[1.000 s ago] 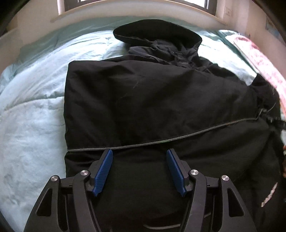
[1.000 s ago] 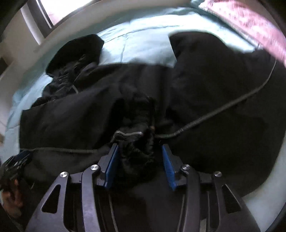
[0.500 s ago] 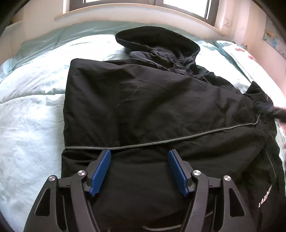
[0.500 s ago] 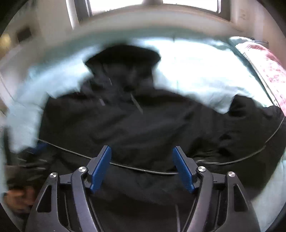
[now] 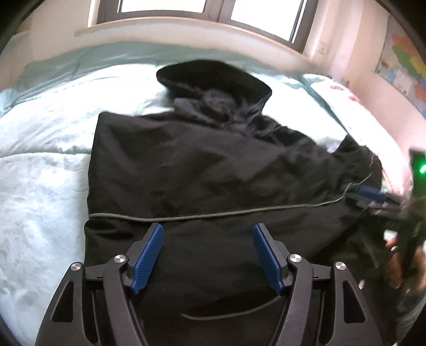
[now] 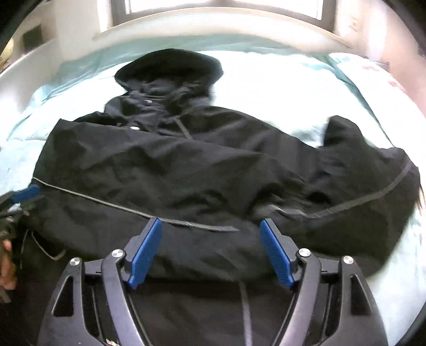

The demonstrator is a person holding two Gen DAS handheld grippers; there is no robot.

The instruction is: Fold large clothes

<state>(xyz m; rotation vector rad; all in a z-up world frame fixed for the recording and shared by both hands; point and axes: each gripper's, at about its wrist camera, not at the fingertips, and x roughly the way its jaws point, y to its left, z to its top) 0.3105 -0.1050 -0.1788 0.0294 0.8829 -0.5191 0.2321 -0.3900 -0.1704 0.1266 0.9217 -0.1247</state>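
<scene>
A large black hooded jacket [image 5: 213, 165] lies spread on the light blue bed, hood [image 5: 213, 77] toward the window; it also shows in the right wrist view [image 6: 186, 165]. A thin grey piping line [image 5: 213, 214] runs across it. The left side looks folded in, and one sleeve [image 6: 372, 170] lies bunched to the right. My left gripper [image 5: 207, 252] is open and empty above the lower left part of the jacket. My right gripper [image 6: 210, 248] is open and empty above the jacket's lower middle; it also shows blurred at the right edge of the left wrist view [image 5: 372, 195].
The light blue duvet [image 5: 40, 165] surrounds the jacket. A pink patterned pillow [image 5: 356, 106] lies at the right edge of the bed. A window sill [image 5: 186, 24] and wall run behind the bed. The left gripper shows at the left edge of the right wrist view [image 6: 24, 194].
My right gripper has let go of the bunched black fabric, opened and pulled back. The left gripper stayed open and drew back a little, so more of the bed shows.
</scene>
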